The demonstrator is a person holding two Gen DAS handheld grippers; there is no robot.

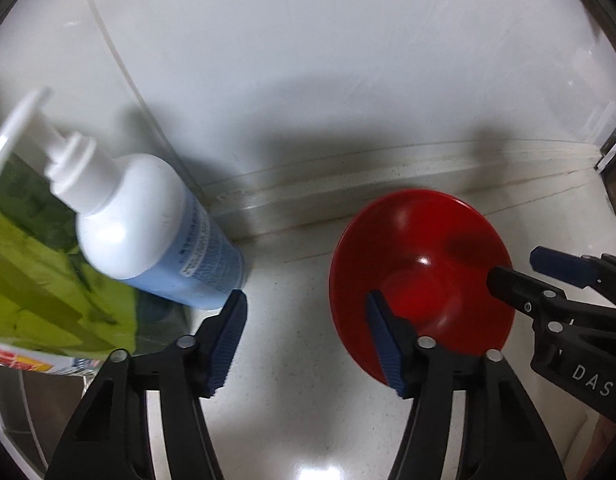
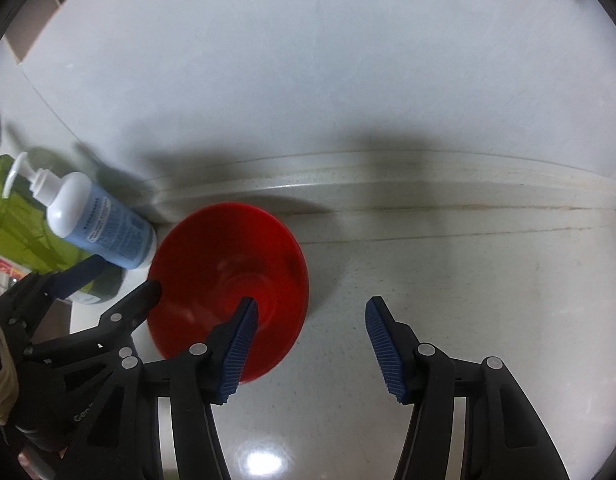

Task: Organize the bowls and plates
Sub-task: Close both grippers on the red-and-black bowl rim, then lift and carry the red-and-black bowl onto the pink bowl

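Note:
A single red bowl [image 1: 419, 276] [image 2: 228, 280] stands upright on the pale counter close to the back wall. My left gripper [image 1: 306, 340] [image 2: 120, 276] is open and straddles the bowl's left rim: one blue pad hangs over the inside, the other over the counter. Likewise open, my right gripper [image 2: 311, 340] [image 1: 512, 266] straddles the right rim, its left finger above the bowl's inside and its right finger above bare counter. Neither gripper's pads press on the rim. No plates are in view.
A white pump bottle with a blue label [image 1: 156, 228] [image 2: 96, 224] stands just left of the bowl, right by my left gripper's outer finger. Behind it is a green packet [image 1: 36, 280]. The white wall [image 2: 308, 80] rises directly behind the bowl. A hand [image 2: 4, 380] holds the left gripper.

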